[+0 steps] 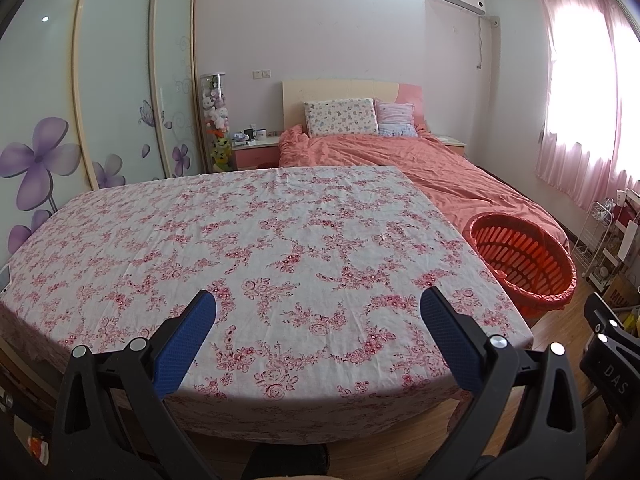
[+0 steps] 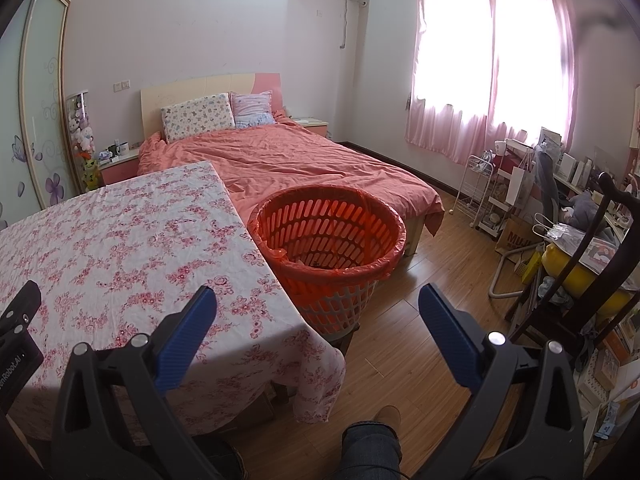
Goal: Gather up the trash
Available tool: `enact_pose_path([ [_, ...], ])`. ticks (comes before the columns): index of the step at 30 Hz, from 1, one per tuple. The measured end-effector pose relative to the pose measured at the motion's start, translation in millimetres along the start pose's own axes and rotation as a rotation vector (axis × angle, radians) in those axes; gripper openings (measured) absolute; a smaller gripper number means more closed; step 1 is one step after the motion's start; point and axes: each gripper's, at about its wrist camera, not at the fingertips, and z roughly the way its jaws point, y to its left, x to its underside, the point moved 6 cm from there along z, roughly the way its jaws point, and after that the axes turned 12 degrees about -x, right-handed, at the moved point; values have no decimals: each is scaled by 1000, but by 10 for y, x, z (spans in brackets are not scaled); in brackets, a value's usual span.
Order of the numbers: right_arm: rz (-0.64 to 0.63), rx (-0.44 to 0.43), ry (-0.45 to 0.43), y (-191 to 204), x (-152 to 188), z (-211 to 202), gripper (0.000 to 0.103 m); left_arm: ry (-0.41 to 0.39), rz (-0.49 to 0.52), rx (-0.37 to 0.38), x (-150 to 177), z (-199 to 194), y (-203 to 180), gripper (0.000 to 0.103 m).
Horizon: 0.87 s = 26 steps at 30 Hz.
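Left wrist view looks across the table, covered by a pink floral cloth, and no trash shows anywhere on it. The left claw hangs over the near edge with its 2 blue pads spread wide and nothing between them. The right claw is spread the same way, empty, held over the table's corner and the wooden floor.

The task's thing now in sight is the orange basket, lined with an orange bag, standing on the floor just beside the table's far right corner and touching the foot of the bed. Something dark lies at its bottom, possibly trash already dropped in, though the slats and glare make that hard to confirm.

Judging by the bare cloth, the collecting from the table looks done or nearly so; whatever is left would have to be elsewhere in the room, and none is evident on the floor in view.

Readable writing is sparse: "DAS" on the black body at the left view's right edge, part of "enRobot.AI" on the body at the right view's left edge, and "MUJ" on a brown carton by the wire rack.
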Motion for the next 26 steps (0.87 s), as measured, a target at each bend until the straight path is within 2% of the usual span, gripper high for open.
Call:
enact_pose_path([
  [26,0,0,2,7,-12,-6,99,6,3,-2,15,26,9,101],
])
